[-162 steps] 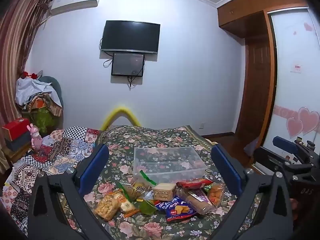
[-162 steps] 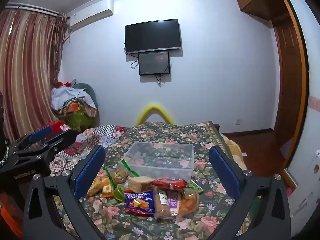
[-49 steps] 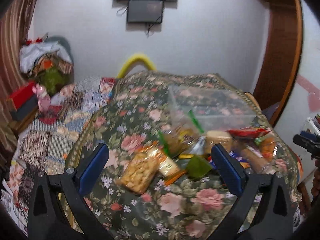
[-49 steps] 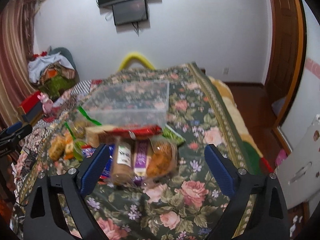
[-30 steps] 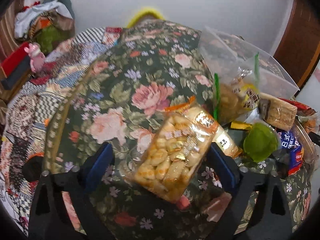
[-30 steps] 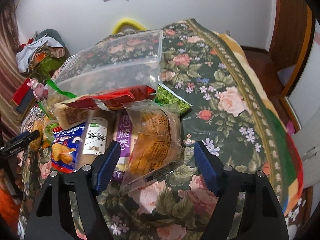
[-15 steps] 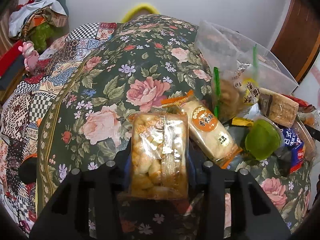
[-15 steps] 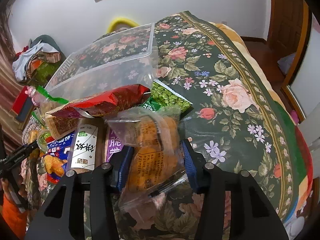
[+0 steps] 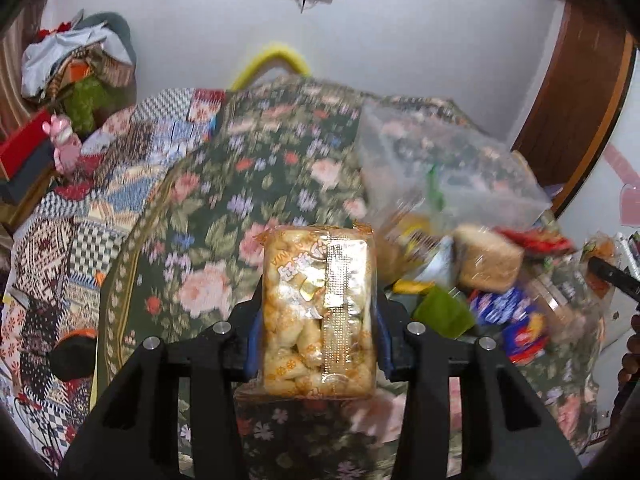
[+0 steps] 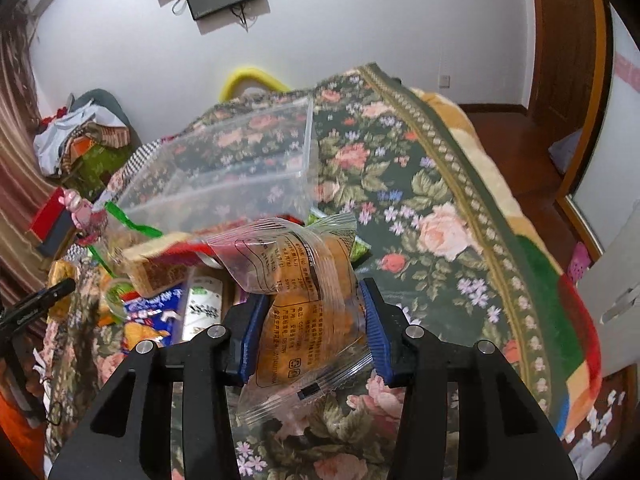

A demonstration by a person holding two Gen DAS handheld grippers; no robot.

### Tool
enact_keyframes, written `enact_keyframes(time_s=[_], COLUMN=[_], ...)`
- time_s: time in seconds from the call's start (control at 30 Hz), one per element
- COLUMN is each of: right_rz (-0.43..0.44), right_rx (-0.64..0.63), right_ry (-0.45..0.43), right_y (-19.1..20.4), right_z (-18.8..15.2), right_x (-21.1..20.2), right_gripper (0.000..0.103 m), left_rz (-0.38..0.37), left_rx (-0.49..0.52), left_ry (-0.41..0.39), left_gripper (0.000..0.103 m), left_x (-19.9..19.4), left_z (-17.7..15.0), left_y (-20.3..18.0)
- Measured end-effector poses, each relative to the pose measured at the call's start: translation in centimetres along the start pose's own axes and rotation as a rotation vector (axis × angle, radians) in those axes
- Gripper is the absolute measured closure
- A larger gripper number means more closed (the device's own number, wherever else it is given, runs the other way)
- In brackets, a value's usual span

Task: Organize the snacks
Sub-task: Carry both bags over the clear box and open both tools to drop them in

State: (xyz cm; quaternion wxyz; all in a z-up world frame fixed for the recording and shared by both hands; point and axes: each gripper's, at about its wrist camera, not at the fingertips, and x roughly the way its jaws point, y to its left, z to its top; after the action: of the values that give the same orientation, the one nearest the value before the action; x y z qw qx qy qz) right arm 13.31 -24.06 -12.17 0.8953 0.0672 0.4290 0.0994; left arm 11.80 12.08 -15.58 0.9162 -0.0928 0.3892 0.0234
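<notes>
- Both grabs landed: the left gripper [image 9: 318, 330] had just been closing, and its blue pads were clamped on the flanks of the clear orange-edged packet of puffy golden crackers [image 9: 318, 312], jaws narrowed to the packet's width
- That packet stood on end between the fingers, top seam toward twelve o'clock, and looked clear of the dark green rose-patterned bedspread [image 9: 224, 216], where a second ago it lay flat between wide-open jaws
- The right gripper [image 10: 312, 330] had just been closing too, and was squeezed on the clear crinkly wrapper with an orange-brown pastry inside [image 10: 304, 308]; its loose printed end flopped toward eleven o'clock
- So the pick-up looked done for both snacks, and I judged the carry to the box came next
- The clear rectangular plastic storage box [image 10: 240, 160] sat at eleven to twelve o'clock from the right gripper and at about one to two o'clock from the left, mouth open, nothing visibly inside
- Between each gripper and the box lay the rest of the pile: the red foil pack [image 10: 188, 248], the tan wrapped sandwich block [image 9: 488, 260], the blue snack bag [image 9: 516, 320]; a low path risked dragging them
- Open bedspread showed from nine to twelve o'clock of the left gripper
- Beyond three o'clock in the right view the bed edge dropped to the brown wooden floor [image 10: 520, 152], so little room lay that way
</notes>
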Motion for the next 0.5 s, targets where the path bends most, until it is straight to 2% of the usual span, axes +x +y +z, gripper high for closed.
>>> enact_keyframes(time_s=[0.27,0.5], right_rz=[0.027,0.053], right_rx=[-0.027,-0.070], right_ry=[-0.093,-0.164], right_y=[1.1,2.4], right_z=[2.0,4.3], right_x=[-2.3,-2.8], right_gripper=[0.061,0.061], left_rz=[-0.058,-0.084], left_rx=[0.020,0.051], left_ry=[-0.096,-0.138], left_gripper=[0.059,0.059], left_x=[-1.9,-2.1], left_z=[4.1,7.2], left_y=[-3.1,-5.8])
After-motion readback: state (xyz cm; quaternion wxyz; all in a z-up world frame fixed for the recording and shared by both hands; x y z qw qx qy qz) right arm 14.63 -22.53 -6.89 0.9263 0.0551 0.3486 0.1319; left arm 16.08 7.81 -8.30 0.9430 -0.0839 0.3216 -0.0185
